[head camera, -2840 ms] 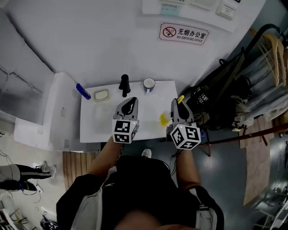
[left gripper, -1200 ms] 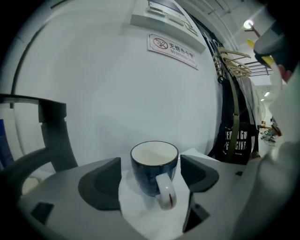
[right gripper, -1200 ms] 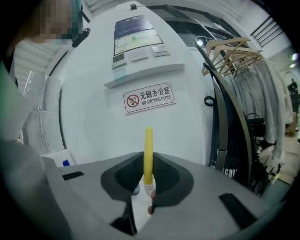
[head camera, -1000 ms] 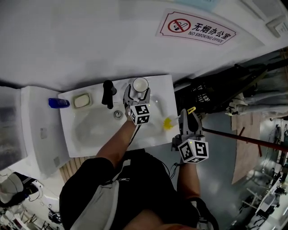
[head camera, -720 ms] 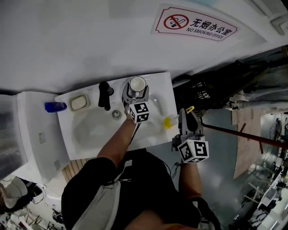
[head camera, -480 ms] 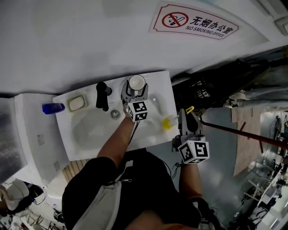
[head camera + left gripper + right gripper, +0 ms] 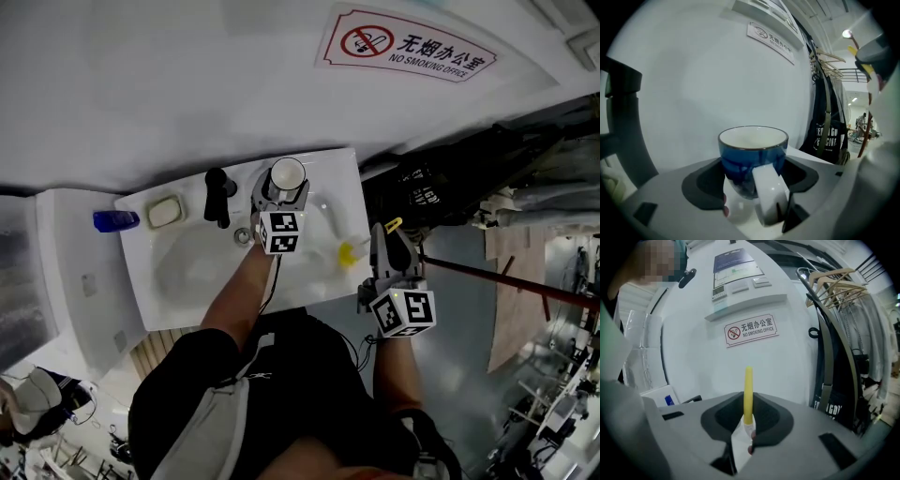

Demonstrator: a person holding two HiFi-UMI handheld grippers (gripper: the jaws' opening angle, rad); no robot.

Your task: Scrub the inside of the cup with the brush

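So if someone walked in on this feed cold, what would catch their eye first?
The blue cup at the sink's back rim, right of the black tap, clamped in the left gripper. Next, the thin yellow stick gripped by the right gripper off the sink's right side, and the no-smoking sign on the wall above.

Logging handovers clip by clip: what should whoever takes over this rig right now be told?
Left gripper: jaws closed against the sides of the cup, which stands upright at the back of the sink, handle towards the gripper.
Right gripper: shut on the brush, held by the sink's right edge, apart from the cup.
Done: cup and brush both gripped.
Left: bring the brush into the cup and scrub the inside.
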